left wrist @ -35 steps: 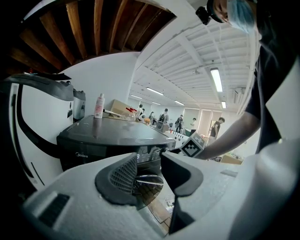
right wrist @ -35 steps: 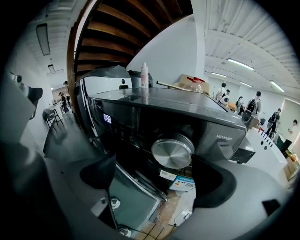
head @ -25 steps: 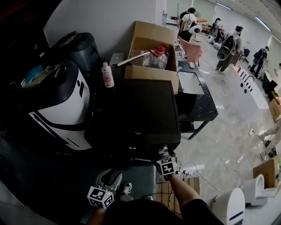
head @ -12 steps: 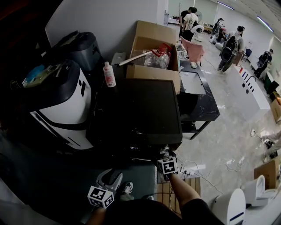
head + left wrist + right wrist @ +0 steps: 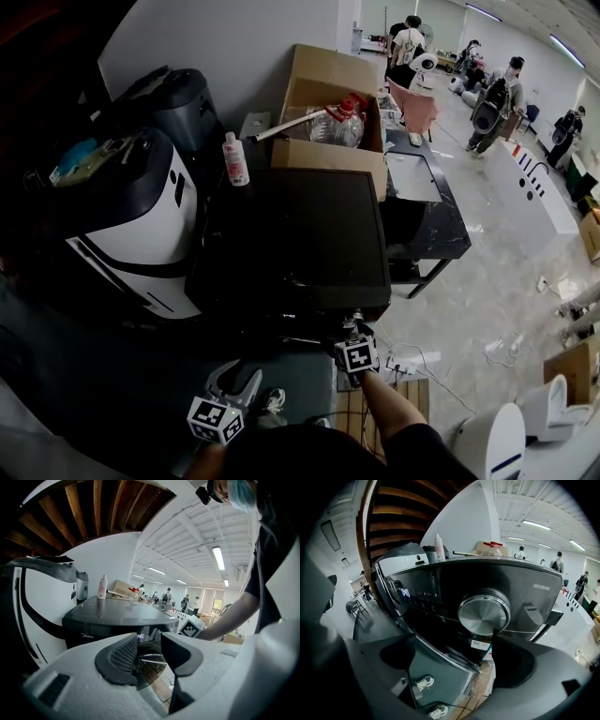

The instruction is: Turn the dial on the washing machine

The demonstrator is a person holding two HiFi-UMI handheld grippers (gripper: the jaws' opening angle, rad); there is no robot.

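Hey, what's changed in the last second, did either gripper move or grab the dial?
Nothing visibly: the right gripper stays at the washing machine's front, fingers open, not closed on the dial; the left gripper stays low, open. Only distant people shifted.

L tongs point(image 5: 149, 655), R tongs point(image 5: 454, 660): whitish, dark pads point(image 5: 123, 656), b/w marker cubes point(image 5: 357, 355).

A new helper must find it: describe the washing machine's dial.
Find the dark washing machine beside the white-and-black appliance. On its front control panel, right of the blue display, sits the dial: the only round, brushed-metal knob there.
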